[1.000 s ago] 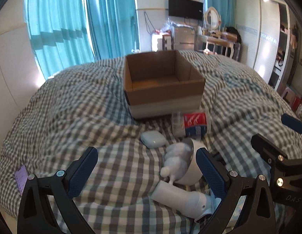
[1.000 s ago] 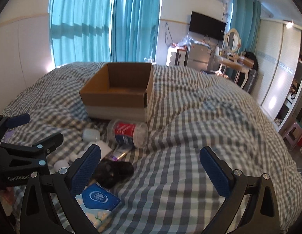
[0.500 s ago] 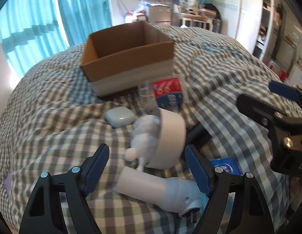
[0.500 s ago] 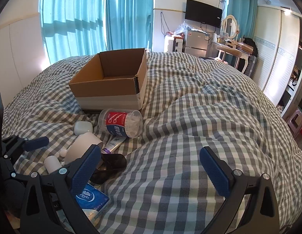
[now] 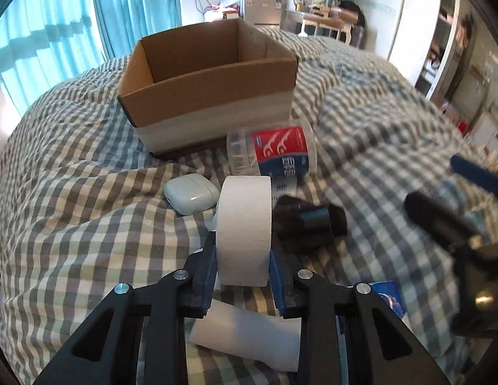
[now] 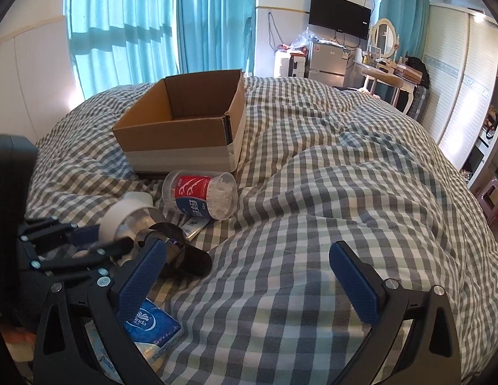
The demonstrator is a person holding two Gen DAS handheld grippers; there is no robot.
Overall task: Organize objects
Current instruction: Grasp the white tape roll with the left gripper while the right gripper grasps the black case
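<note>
My left gripper (image 5: pixel 242 272) is shut on a white round container (image 5: pixel 244 227) and holds it just above the checked bedspread; it also shows in the right wrist view (image 6: pixel 123 215). An open cardboard box (image 5: pixel 210 86) stands behind on the bed, empty as far as I see. A clear tub of floss picks with a red and blue label (image 5: pixel 274 154) lies on its side in front of the box. A white earbud case (image 5: pixel 191 194) lies left of the container. My right gripper (image 6: pixel 249 276) is open and empty over bare bedspread.
A black object (image 5: pixel 308 221) lies right of the container, a white tube (image 5: pixel 249 337) under my left gripper, a blue tissue pack (image 6: pixel 152 324) near the front. The right gripper's arm (image 5: pixel 457 231) is at the right. Dresser and fridge stand beyond the bed.
My left gripper has moved forward and closed on the white round container, which now stands upright between the fingers. The right gripper has stayed open and shifted slightly.
</note>
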